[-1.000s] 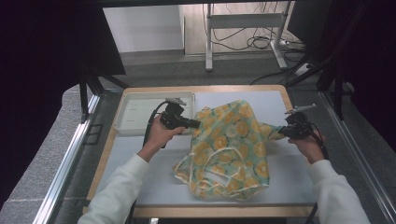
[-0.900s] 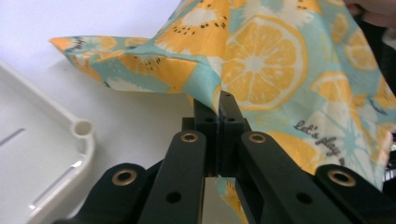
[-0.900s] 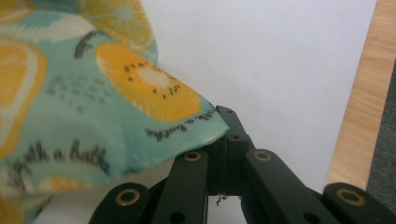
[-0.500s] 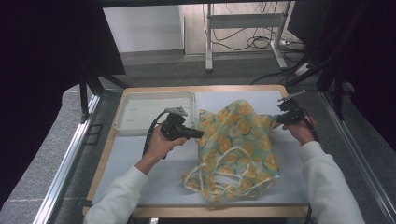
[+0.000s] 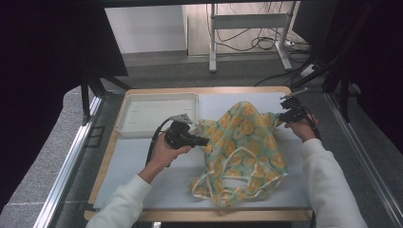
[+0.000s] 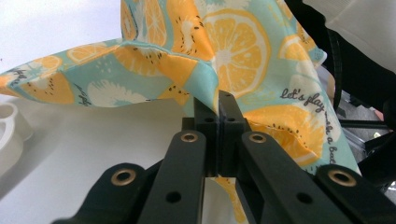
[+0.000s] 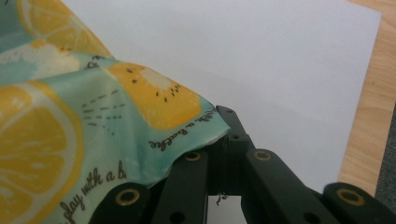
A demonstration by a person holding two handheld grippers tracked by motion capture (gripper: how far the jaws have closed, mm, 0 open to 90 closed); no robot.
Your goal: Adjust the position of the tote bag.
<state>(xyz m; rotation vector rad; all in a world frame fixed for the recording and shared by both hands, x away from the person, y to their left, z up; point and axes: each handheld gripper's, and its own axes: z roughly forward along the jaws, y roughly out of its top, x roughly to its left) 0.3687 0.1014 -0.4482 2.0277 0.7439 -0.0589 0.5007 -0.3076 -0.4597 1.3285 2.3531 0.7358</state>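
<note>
A teal cloth (image 5: 242,142) printed with orange slices and edged in white trim hangs lifted at its upper part, its lower end lying on the pale mat (image 5: 138,166). My left gripper (image 5: 205,141) is shut on the cloth's left edge; in the left gripper view the jaws (image 6: 217,100) pinch a fold of the cloth (image 6: 233,46). My right gripper (image 5: 277,116) is shut on the cloth's far right corner; in the right gripper view the closed tips (image 7: 223,121) hold the hem of the cloth (image 7: 70,126) above the mat.
A white empty tray (image 5: 152,114) stands at the back left of the mat, just beyond my left hand. The wooden table edge (image 5: 199,216) frames the mat. Metal rails run along both sides, and a stand with cables sits on the floor beyond.
My left gripper has come a little nearer to the person. The right gripper has gone farther up the table and slightly left. The cloth has swung with them, both grips unchanged.
</note>
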